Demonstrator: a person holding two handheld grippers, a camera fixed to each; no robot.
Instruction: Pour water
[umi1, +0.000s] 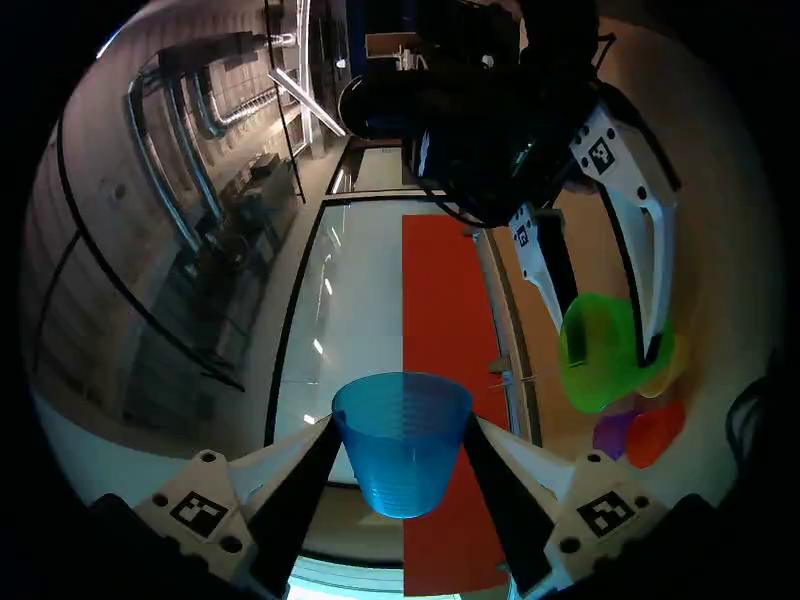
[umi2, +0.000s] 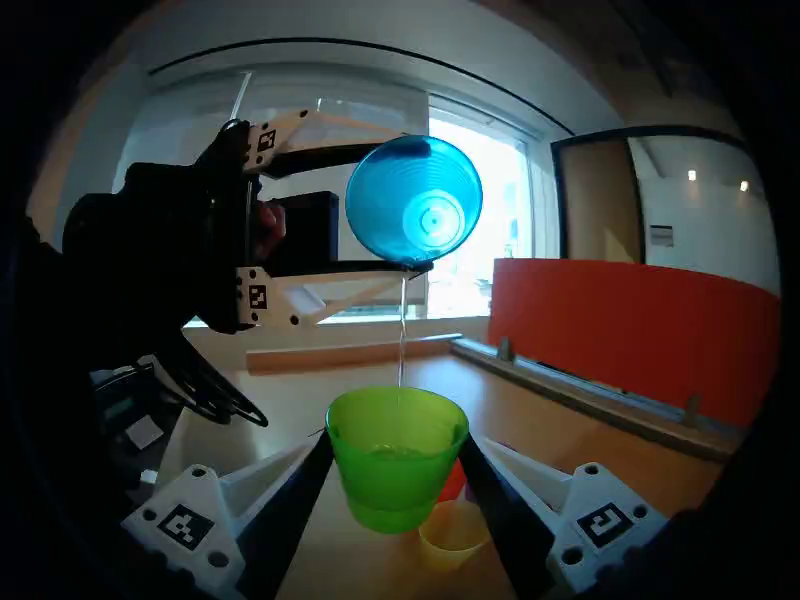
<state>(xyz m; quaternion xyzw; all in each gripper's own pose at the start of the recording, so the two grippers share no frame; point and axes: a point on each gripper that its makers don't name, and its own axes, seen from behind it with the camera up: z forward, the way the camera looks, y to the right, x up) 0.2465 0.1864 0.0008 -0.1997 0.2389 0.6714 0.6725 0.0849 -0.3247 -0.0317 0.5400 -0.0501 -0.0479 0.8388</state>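
My left gripper (umi1: 403, 440) is shut on a translucent blue cup (umi1: 403, 465). In the right gripper view that blue cup (umi2: 413, 212) is tipped on its side with its mouth facing the camera, held by the left gripper (umi2: 400, 205) and a gloved hand (umi2: 170, 250). A thin stream of water (umi2: 402, 330) falls from its rim into a green cup (umi2: 398, 465). My right gripper (umi2: 398, 450) is shut on the green cup, which stays upright just below. In the left gripper view the green cup (umi1: 598, 352) sits between the right gripper's (umi1: 605, 340) white fingers.
Below the green cup stand a yellow cup (umi2: 450, 538), a purple cup (umi1: 612, 432) and an orange cup (umi1: 656, 432) on the wooden table (umi2: 570, 445). An orange partition (umi2: 640, 320) runs along the table's far edge. Black cables (umi2: 215, 395) lie at the left.
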